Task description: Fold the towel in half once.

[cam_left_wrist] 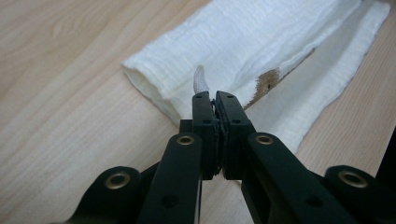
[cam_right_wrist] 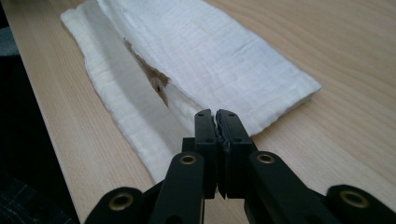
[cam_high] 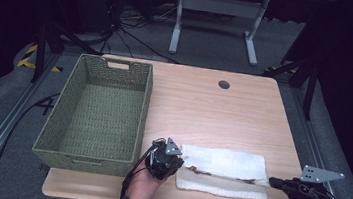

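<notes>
A white folded cloth (cam_high: 222, 162) lies near the table's front edge, with brown marks (cam_high: 196, 171) along the seam where its upper layer meets the lower one. My left gripper (cam_high: 183, 164) is at the cloth's left end. In the left gripper view the jaws of my left gripper (cam_left_wrist: 215, 95) are shut, and a white sliver of the cloth (cam_left_wrist: 233, 42) pokes out past their tips. My right gripper (cam_high: 272, 181) is at the right end. Its jaws are also shut in the right gripper view (cam_right_wrist: 215, 113), and the upper flap of the cloth (cam_right_wrist: 210, 51) leads up into them.
A green woven basket (cam_high: 144, 111) with nothing in it stands on the left of the wooden table (cam_high: 213, 114), close to my left hand. A round cable hole (cam_high: 224, 84) sits at the back. The table's front edge runs just below the cloth.
</notes>
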Available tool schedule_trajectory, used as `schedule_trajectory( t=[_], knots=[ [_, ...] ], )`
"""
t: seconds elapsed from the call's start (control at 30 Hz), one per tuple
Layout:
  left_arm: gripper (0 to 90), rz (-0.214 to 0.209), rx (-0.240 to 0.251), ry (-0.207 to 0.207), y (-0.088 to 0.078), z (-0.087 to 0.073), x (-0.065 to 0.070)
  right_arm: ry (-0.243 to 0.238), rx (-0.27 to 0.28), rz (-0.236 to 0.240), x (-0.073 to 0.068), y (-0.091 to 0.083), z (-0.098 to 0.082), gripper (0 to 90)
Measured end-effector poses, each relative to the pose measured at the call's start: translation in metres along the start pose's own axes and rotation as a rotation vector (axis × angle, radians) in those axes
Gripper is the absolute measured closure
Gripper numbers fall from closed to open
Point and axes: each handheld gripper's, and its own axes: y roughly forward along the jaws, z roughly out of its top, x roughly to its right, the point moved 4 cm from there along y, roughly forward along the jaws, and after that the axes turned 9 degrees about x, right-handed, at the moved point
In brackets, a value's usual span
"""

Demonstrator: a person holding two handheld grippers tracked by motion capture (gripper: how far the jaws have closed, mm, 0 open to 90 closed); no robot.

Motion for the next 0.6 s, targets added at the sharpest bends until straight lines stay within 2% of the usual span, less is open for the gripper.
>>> schedule_trajectory(
  t=[0.1, 0.13, 0.17, 0.23, 0.3, 0.33, 0.43, 0.6],
  knots=[
    [87.3, -0.023, -0.009, -0.014, 0.000, -0.006, 0.001, 0.001, -0.021, 0.016, -0.002, 0.001, -0.005, 87.6],
    [87.2, -0.022, -0.021, -0.004, 0.000, -0.007, 0.000, 0.005, -0.023, 0.022, -0.003, 0.001, -0.006, 87.6],
    [87.1, -0.032, -0.028, -0.015, 0.000, -0.009, 0.002, 0.009, -0.025, 0.028, -0.004, 0.001, -0.008, 87.6],
    [87.1, -0.043, -0.036, -0.005, 0.002, -0.012, 0.004, 0.007, -0.039, 0.036, -0.005, 0.002, -0.010, 87.6],
    [86.2, -0.054, -0.021, -0.001, 0.002, -0.012, 0.004, 0.001, -0.047, 0.047, -0.006, 0.003, -0.012, 85.7],
    [84.2, -0.054, -0.020, -0.006, 0.002, -0.012, 0.004, 0.002, -0.047, 0.044, -0.006, 0.003, -0.012, 79.9],
    [77.3, -0.054, 0.001, -0.002, 0.001, -0.009, 0.003, 0.009, -0.029, 0.034, -0.004, 0.001, -0.009, 74.7],
    [68.3, -0.043, 0.013, 0.007, 0.005, -0.001, 0.001, 0.010, -0.012, 0.020, 0.000, 0.002, -0.003, 71.6]
  ],
)
